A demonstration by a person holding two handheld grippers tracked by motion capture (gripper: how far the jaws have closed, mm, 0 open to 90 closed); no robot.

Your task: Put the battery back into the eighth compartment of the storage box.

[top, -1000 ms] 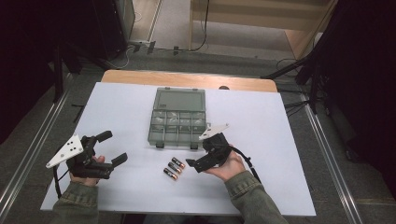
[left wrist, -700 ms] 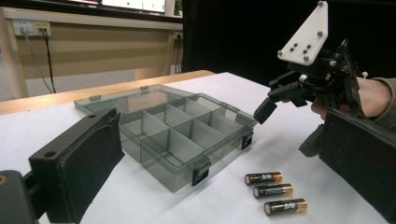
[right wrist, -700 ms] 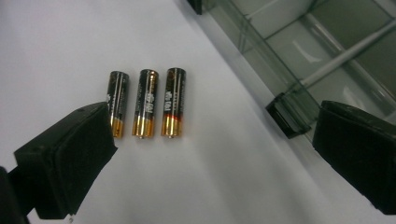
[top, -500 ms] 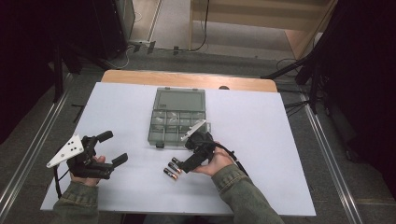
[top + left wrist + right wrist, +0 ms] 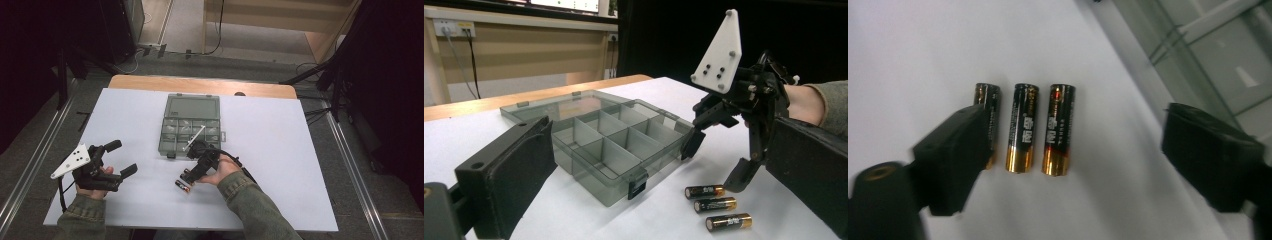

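The right gripper [image 5: 1068, 155] stands with its jaws wide apart above the three batteries [image 5: 1024, 127], gripping nothing; the jaws have just been closing a little, and the batteries lie in the gap between them without being touched. In the right gripper view the left jaw covers the lower half of the leftmost battery, and the other two lie bare, side by side, gold ends toward six o'clock. In the high view this gripper [image 5: 192, 175] points toward seven o'clock and down at the batteries [image 5: 184, 184], with the hand [image 5: 222, 170] behind it at four o'clock and the olive sleeve running off toward five o'clock. Its body hides part of the row there.

The left gripper [image 5: 125, 157] rests on the white table [image 5: 300, 165] at about nine o'clock from the batteries, well apart from them, its jaws spread and nothing between them, pointing toward two o'clock. The left hand [image 5: 92, 180] wraps the grip from below.

The clear compartment box [image 5: 191, 127] lies open at twelve o'clock from the batteries, near them; the right gripper's grey plate overlaps its near edge, so some compartments are hard to make out.
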